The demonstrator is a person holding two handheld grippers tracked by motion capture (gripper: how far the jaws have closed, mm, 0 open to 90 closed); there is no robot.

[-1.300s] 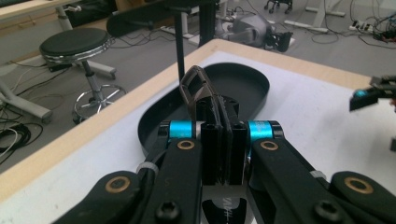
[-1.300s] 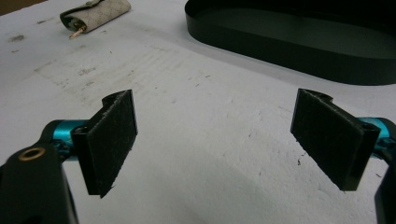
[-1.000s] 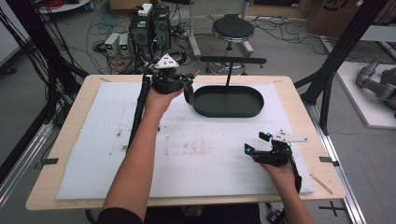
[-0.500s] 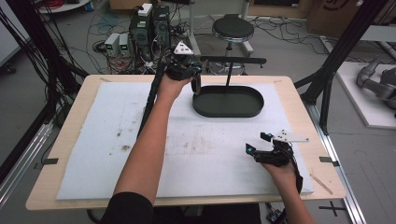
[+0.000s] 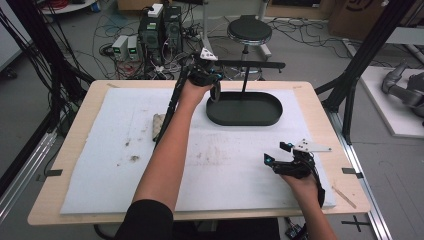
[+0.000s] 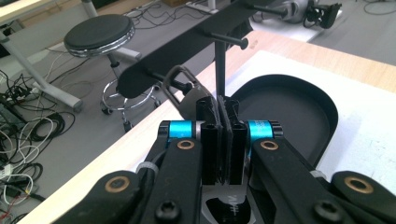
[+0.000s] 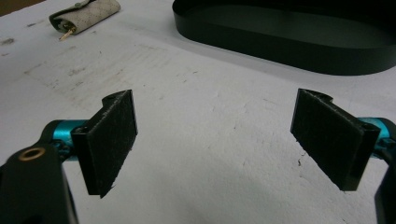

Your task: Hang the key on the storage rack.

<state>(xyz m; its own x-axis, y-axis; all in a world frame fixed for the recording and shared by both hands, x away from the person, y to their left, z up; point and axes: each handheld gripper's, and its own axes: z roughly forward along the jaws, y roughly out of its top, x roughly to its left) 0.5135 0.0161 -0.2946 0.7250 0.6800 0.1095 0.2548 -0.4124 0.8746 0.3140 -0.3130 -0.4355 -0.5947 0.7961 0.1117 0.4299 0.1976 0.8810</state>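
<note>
The left gripper has its jaws pressed together on a dark, smooth padlock with a curved shackle. The padlock is held up beside the thin horizontal peg of the black metal stand, above the left end of the matte black oval tray. Its body is mostly hidden behind the jaws, so its long axis is unclear. The right gripper rests wide open and empty over the rough white mat. A rolled beige cloth lies apart.

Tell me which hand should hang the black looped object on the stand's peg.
Left: the left gripper grips the black looped object at the peg; the right gripper sits open far from it.
</note>
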